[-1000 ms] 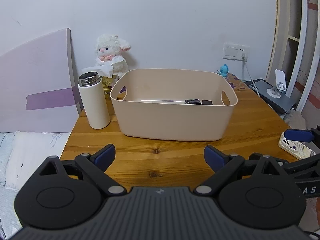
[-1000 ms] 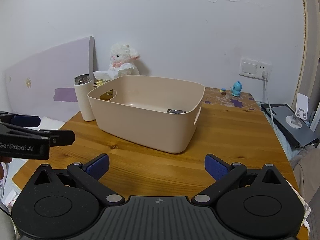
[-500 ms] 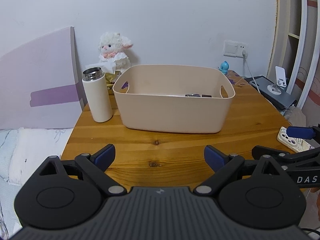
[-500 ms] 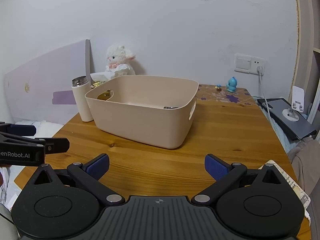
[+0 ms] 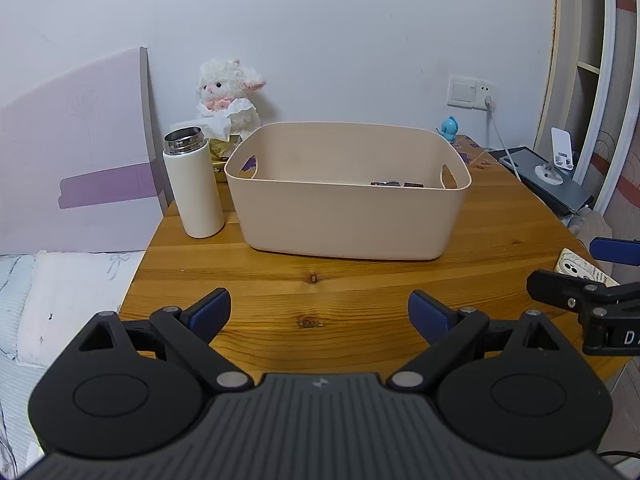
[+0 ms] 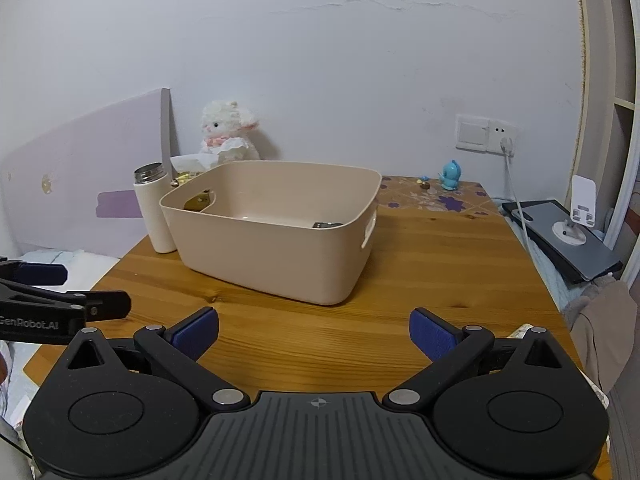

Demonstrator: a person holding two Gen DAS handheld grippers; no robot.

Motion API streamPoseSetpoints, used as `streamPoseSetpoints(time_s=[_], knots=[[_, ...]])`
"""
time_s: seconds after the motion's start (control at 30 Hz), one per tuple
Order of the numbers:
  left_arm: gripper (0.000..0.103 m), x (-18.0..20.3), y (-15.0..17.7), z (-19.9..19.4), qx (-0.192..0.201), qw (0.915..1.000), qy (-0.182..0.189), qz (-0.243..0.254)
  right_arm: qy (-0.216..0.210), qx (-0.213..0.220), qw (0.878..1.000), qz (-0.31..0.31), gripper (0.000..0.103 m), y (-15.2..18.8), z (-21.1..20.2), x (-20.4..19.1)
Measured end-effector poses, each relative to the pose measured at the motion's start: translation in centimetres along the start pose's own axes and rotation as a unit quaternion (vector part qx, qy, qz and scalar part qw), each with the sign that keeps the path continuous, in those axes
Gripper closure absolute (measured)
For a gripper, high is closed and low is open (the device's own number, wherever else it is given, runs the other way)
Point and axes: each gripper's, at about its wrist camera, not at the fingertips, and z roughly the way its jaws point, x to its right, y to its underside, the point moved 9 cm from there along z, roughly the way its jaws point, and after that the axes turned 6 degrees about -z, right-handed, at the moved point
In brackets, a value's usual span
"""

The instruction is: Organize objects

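A beige plastic bin (image 5: 346, 216) (image 6: 276, 252) stands on the wooden table (image 5: 320, 300), with small dark objects (image 5: 394, 184) (image 6: 328, 225) lying inside near its right end. My left gripper (image 5: 319, 312) is open and empty, held over the table's near edge, well short of the bin. My right gripper (image 6: 313, 332) is open and empty too, to the right of the left one. A phone in a patterned case (image 5: 578, 270) lies at the table's right edge, by the right gripper.
A white flask (image 5: 193, 184) (image 6: 154, 208) stands left of the bin. A plush lamb (image 5: 226, 94) and tissues sit behind it. A small blue figure (image 6: 452, 176) stands at the back right. A grey tablet with a phone stand (image 6: 568, 236) lies right of the table. A bed lies to the left.
Both grippers have drawn back from the bin toward the table's near edge, so the bin looks smaller and farther. Both stay open and empty.
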Motion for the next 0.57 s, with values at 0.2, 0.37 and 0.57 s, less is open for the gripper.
streamPoseSetpoints(time_s=[0.2, 0.37, 0.57], knots=[[0.007, 0.3, -0.1, 0.0, -0.001, 1.0, 0.007, 0.003, 0.006, -0.007, 1.0, 0.0, 0.0, 0.2, 0.4, 0.3], [0.007, 0.5, 0.0, 0.4, -0.008, 0.9999, 0.008, 0.005, 0.005, -0.016, 1.0, 0.0, 0.0, 0.4, 0.9, 0.2], [0.007, 0.5, 0.1, 1.2, -0.019, 0.9998, 0.006, 0.002, 0.002, -0.026, 1.0, -0.003, 0.0, 0.7, 1.7, -0.1]])
